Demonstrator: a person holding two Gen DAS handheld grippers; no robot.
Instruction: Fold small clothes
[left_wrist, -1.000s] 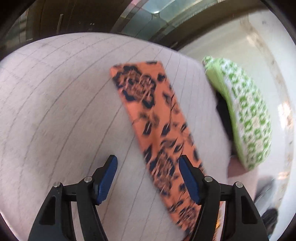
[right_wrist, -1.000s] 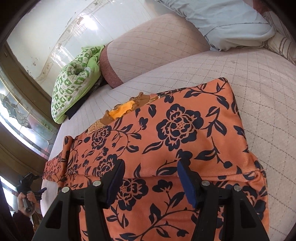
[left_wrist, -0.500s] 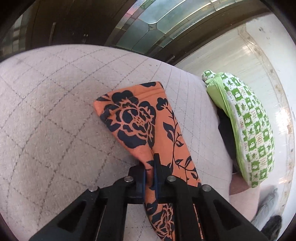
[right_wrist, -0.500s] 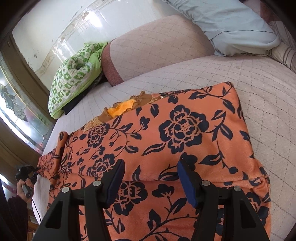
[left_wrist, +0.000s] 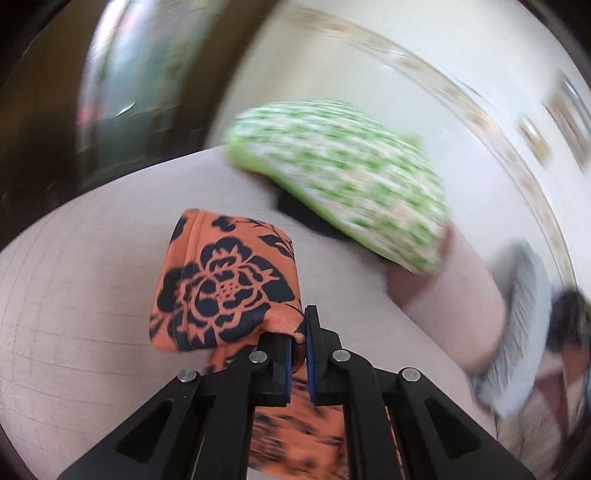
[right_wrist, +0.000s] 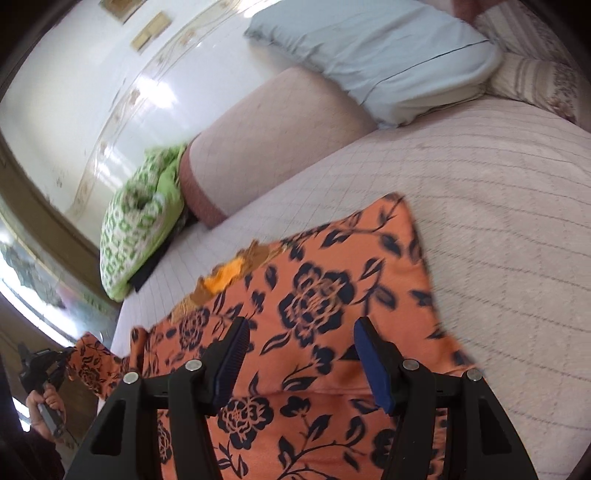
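An orange garment with dark blue flowers (right_wrist: 314, 306) lies spread on the pale quilted bed (right_wrist: 498, 221). My left gripper (left_wrist: 298, 334) is shut on one end of the garment (left_wrist: 221, 291) and holds it lifted off the bed, with the cloth folded over the fingers. It also shows in the right wrist view (right_wrist: 48, 369) at the lower left, held by a hand. My right gripper (right_wrist: 299, 354) is open and empty, hovering just above the garment's middle.
A green and white patterned bundle (left_wrist: 343, 195) lies on something dark at the bed's far edge, next to a pink bolster (right_wrist: 266, 140). A light blue pillow (right_wrist: 369, 55) and a striped pillow (right_wrist: 532, 81) lie at the head. A white wall stands behind.
My left gripper, shut on the garment's end, has lifted it and swung toward the green bundle. My right gripper has stayed open and shifted slightly over the garment.
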